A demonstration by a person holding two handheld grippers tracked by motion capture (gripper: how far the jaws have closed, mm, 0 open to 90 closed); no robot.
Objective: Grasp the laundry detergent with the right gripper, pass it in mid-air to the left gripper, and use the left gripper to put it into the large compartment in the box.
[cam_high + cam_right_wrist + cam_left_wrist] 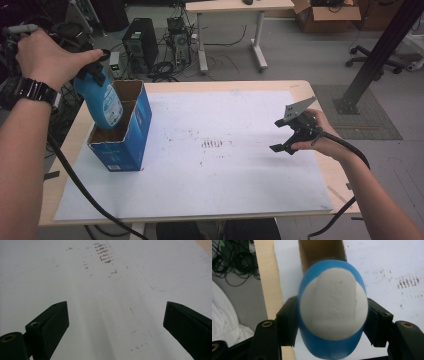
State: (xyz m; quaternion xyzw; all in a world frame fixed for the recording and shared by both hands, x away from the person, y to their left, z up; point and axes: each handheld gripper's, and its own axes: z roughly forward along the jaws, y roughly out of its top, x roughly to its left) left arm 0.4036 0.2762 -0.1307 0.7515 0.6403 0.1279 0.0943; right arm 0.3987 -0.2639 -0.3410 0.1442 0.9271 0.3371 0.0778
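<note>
My left gripper (95, 65) is shut on a blue spray bottle (102, 97) with a white label (333, 307); its black jaws press the bottle's two sides. The bottle hangs tilted over an open blue cardboard box (127, 137), and its lower end is at the box's opening (322, 250). The box stands at the left of the white sheet (210, 170). At the right, my right gripper (276, 135) hovers above the bare sheet (100, 290), open, with nothing between its jaws (115, 317).
Brown smudges (212, 144) mark the middle of the sheet. The wooden table edge (65, 155) runs just left of the box. Behind the table are a computer tower (140, 42), floor cables, a second desk (235, 7), an office chair (372, 60) and a black post (380, 50).
</note>
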